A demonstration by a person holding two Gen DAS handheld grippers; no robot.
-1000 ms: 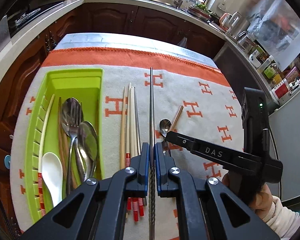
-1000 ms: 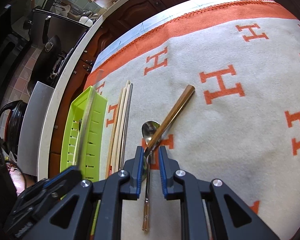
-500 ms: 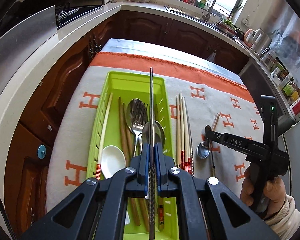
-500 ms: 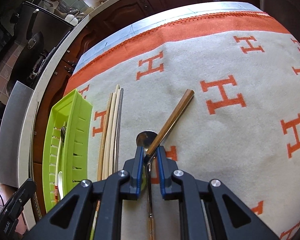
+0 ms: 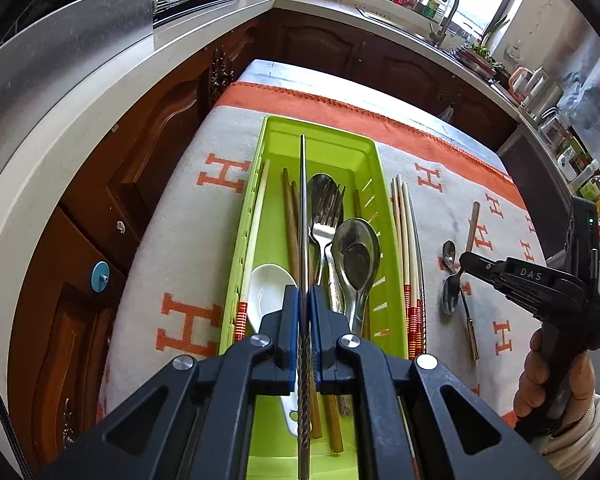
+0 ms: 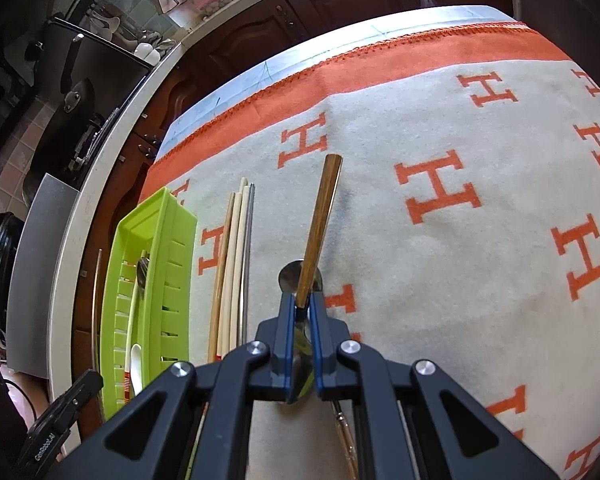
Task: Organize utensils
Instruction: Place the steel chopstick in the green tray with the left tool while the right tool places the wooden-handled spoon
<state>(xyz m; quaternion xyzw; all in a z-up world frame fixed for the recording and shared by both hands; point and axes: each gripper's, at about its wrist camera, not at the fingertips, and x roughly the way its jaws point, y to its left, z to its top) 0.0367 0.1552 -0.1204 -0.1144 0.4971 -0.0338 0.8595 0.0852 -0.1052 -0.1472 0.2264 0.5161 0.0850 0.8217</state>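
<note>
My left gripper (image 5: 304,292) is shut on a long metal chopstick (image 5: 302,200). It holds the chopstick lengthwise over the green tray (image 5: 316,124). In the tray lie a white spoon (image 5: 268,288), a fork (image 5: 328,216), a large metal spoon (image 5: 356,252) and wooden chopsticks (image 5: 290,220). To the right, my right gripper (image 6: 302,300) points down at the cloth. Its jaws are closing on the neck of the wooden-handled spoon (image 6: 320,220), and the pads touch it. A small metal spoon (image 6: 288,276) lies beneath, partly hidden.
Several loose chopsticks (image 5: 406,240) lie on the cloth just right of the tray. The white cloth with orange H marks (image 6: 440,184) covers the table, which drops off close to the tray's left side. A person's hand (image 5: 556,380) holds the right gripper. Dark cabinets and counters surround the table.
My left gripper has carried the metal chopstick leftward, from above the loose chopsticks to over the tray. The right gripper's jaws have narrowed onto the wooden-handled spoon, whose handle has swung more upright in view.
</note>
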